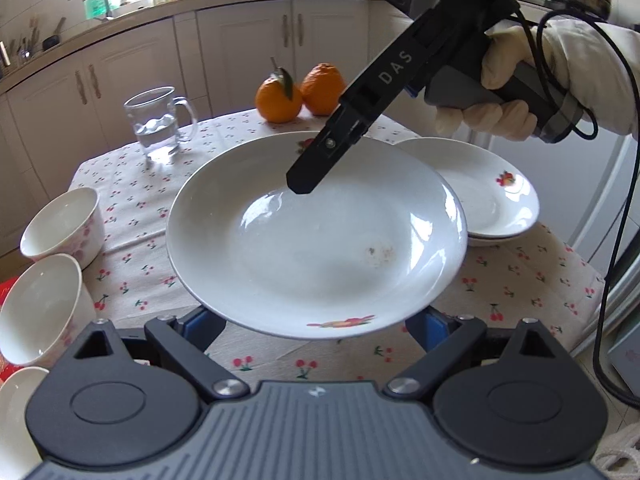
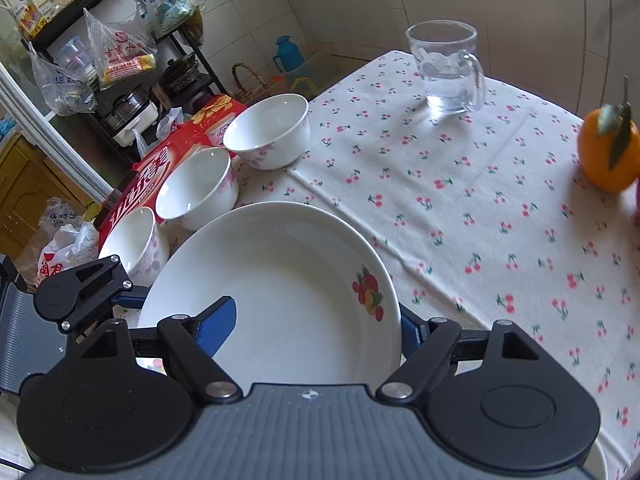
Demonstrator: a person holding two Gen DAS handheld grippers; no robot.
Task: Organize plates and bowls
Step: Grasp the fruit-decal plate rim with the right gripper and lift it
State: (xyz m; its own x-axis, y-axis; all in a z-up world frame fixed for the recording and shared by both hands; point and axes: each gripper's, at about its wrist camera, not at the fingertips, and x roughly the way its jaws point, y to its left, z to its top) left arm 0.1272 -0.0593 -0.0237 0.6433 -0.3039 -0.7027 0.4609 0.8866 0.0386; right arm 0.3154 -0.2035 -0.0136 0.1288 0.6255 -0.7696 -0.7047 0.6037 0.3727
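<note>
A large white plate (image 1: 316,236) with a fruit print hangs above the cherry-print table (image 1: 132,200). My right gripper (image 1: 306,184) pinches its far rim, one finger inside the plate and one under it. My left gripper (image 1: 316,326) is open, its blue-padded fingers spread under the near rim; I cannot tell if they touch it. In the right wrist view the plate (image 2: 280,292) lies between my right gripper's fingers (image 2: 218,324), and part of the left gripper (image 2: 84,292) shows beyond it. Two stacked plates (image 1: 480,192) sit at the right. Three white bowls (image 1: 60,224) (image 1: 40,304) (image 1: 12,412) line the left edge.
A glass mug (image 1: 158,126) with water stands at the back left, and two oranges (image 1: 278,98) at the back. A red box (image 2: 176,164) sits beside the bowls (image 2: 268,130). Kitchen cabinets (image 1: 240,44) stand behind the table.
</note>
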